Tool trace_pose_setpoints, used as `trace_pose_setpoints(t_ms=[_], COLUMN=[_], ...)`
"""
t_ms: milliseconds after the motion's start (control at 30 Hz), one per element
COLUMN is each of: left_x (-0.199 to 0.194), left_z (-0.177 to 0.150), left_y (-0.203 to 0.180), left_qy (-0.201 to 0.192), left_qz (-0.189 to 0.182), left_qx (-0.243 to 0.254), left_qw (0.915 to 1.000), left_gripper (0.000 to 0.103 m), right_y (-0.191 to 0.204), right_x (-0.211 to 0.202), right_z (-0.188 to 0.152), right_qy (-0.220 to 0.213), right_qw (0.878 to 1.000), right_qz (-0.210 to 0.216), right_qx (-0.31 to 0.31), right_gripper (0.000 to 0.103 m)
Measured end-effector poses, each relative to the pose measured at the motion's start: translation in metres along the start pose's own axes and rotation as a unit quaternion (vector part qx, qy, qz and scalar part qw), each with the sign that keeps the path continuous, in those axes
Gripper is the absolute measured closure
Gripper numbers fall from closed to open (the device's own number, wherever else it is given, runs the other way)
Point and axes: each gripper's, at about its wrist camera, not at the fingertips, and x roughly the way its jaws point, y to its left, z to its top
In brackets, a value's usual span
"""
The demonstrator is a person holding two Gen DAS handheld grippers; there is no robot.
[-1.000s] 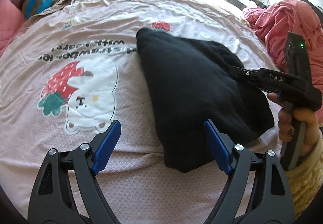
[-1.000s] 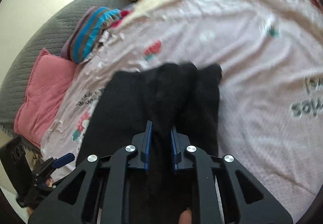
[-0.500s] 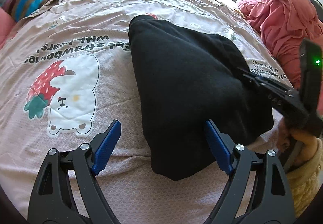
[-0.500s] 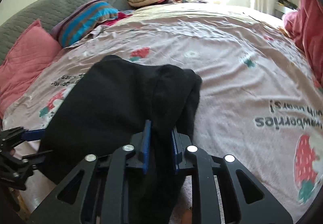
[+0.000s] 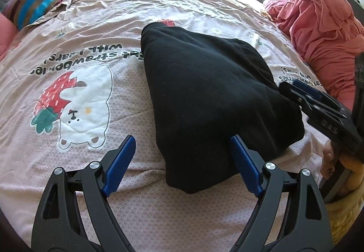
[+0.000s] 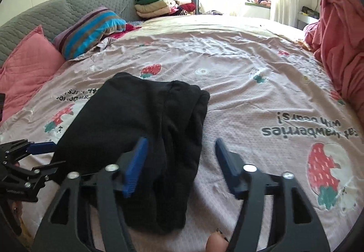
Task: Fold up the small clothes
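Note:
A black garment (image 5: 204,97) lies folded in a long heap on the pink strawberry-print bedsheet (image 5: 79,52); it also shows in the right wrist view (image 6: 141,129). My left gripper (image 5: 182,161) is open and empty, its jaws straddling the garment's near end. My right gripper (image 6: 179,161) is open and empty, above the garment's right edge. The right gripper also shows at the right of the left wrist view (image 5: 293,90), beside the garment. The left gripper shows at the left edge of the right wrist view (image 6: 41,149).
A red heap of cloth (image 5: 318,31) lies at the bed's right side. A striped pillow (image 6: 88,31), a pink pillow (image 6: 25,70) and a grey quilted headboard (image 6: 68,8) are at the left. Folded clothes (image 6: 157,4) are stacked at the back.
My right gripper, shut on a fold of the black garment before, has opened and let it go. The garment now rests flat. The left gripper stayed open and barely moved.

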Motion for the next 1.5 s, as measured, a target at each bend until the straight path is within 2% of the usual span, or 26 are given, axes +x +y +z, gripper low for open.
trace_pose_setpoints(t_ms=[33,100,233,300,400,467,767,1100,1500], left_x=[-0.003,-0.006,-0.017,-0.022,-0.03,-0.036,-0.065,-0.093,-0.111], left_z=[-0.001,-0.001,-0.002,-0.002,-0.002,-0.003,-0.011,-0.032,-0.066], left_y=[0.0,-0.001,0.0,0.0,0.002,0.004,0.009,0.018,0.021], left_qy=[-0.003,-0.007,-0.02,-0.027,-0.036,-0.043,-0.075,-0.103,-0.126], left_qz=[-0.001,-0.002,-0.004,-0.003,-0.003,-0.001,0.0,0.011,0.022], left_qx=[0.0,0.001,0.001,0.001,0.0,-0.001,-0.001,0.006,0.027], left_qw=[1.0,1.0,0.9998,0.9996,0.9993,0.9991,0.9972,0.9946,0.9914], left_gripper=[0.026,0.025,0.022,0.022,0.02,0.01,0.01,0.01,0.009], right_y=[0.001,0.003,0.005,0.006,0.009,0.011,0.019,0.045,0.072], right_x=[-0.006,-0.017,-0.043,-0.053,-0.068,-0.076,-0.106,-0.122,-0.142], right_z=[-0.001,-0.004,-0.011,-0.014,-0.018,-0.02,-0.027,-0.04,-0.059], right_qy=[-0.005,-0.013,-0.037,-0.048,-0.061,-0.071,-0.101,-0.112,-0.153], right_qw=[1.0,1.0,0.999,0.999,0.998,0.997,0.994,0.993,0.986], right_qz=[-0.002,-0.01,-0.019,-0.022,-0.028,-0.033,-0.041,-0.037,-0.066], right_qx=[-0.003,-0.008,-0.012,-0.01,-0.007,-0.004,0.003,-0.003,-0.018], right_gripper=[0.039,0.028,0.02,0.012,0.008,0.007,0.005,0.005,0.005])
